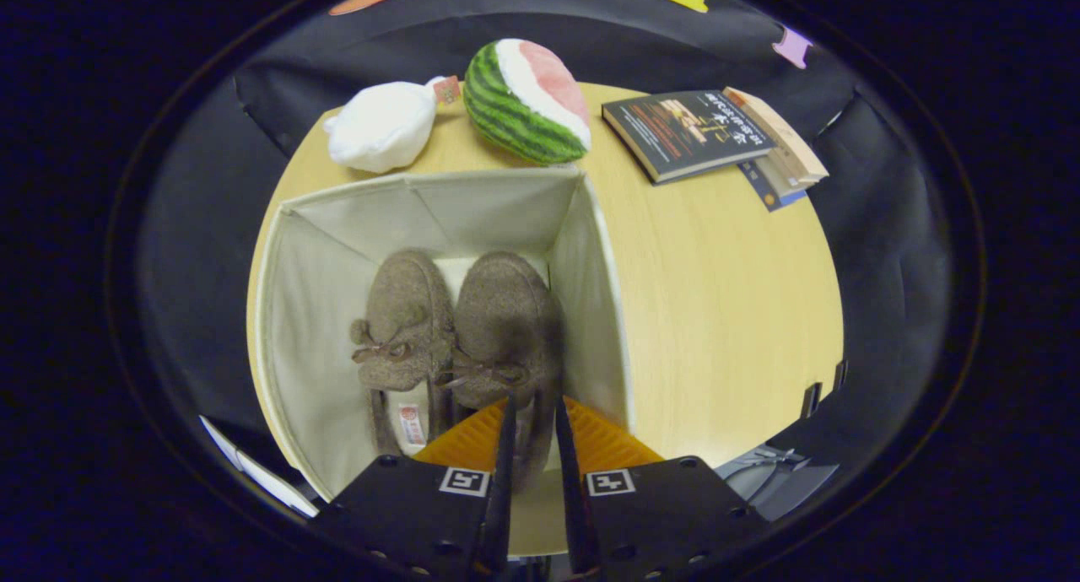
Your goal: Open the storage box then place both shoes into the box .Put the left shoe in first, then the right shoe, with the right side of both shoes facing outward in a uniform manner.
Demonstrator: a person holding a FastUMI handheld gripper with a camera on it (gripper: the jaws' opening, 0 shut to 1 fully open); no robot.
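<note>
Gripper view: my fingers (533, 417) sit nearly pressed together at the heel of the right shoe (504, 333), beside the left shoe (403, 337) in the box (321, 261) by the table's (726, 295) front edge. Whether they pinch its soft, light heel rim, the best hold, I cannot tell.

Two brown shoes (456, 329) lie inside open box (321, 261).

The tongs (533, 422) have black bodies with square tag markers, screws, and ribbed orange fingers (603, 443).

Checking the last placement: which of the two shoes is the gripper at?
The right-hand shoe, beside the box's right wall; the gripper fingers straddle its heel. The left-hand shoe sits clear.
</note>
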